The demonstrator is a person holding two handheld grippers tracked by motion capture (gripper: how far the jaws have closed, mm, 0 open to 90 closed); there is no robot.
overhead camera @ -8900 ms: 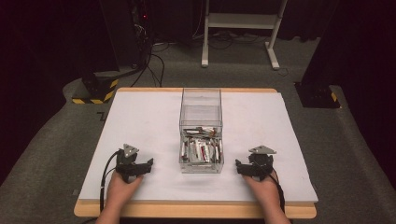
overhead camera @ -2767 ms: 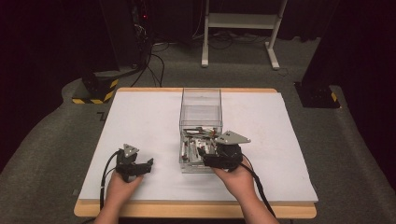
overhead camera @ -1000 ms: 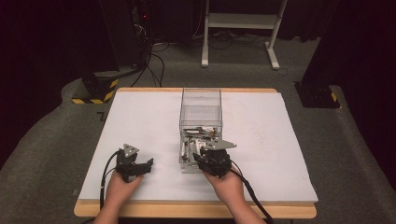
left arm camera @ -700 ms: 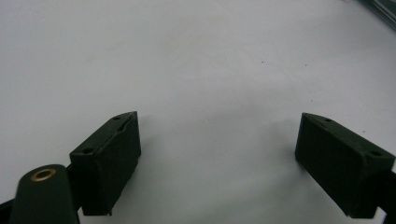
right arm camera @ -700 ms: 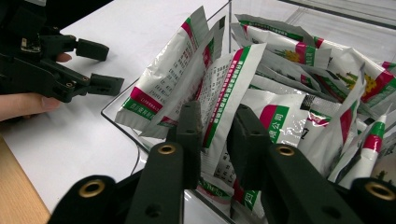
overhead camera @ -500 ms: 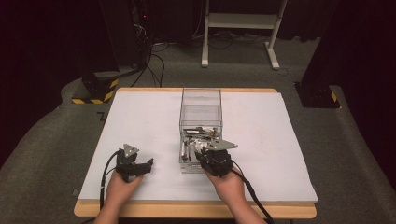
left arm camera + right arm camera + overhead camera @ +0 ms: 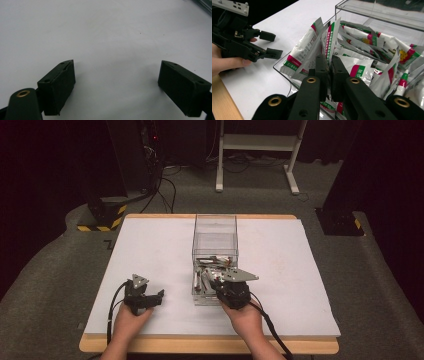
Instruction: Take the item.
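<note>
Right tongs (image 7: 327, 65) pinch sachet (image 7: 329, 37), apparently upright, edge up.

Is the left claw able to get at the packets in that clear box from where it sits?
Probably yes: the left claw is open, nothing lies between it and the clear box, though the right claw already works among the packets.

We note the box (image 7: 215, 227) standing mid-table (image 7: 310, 270). Packets (image 7: 210, 270) lie in the box's near end. Right gripper (image 7: 220, 282) sits over that end; left gripper (image 7: 159, 297) rests on the table left of the box, well apart.
</note>
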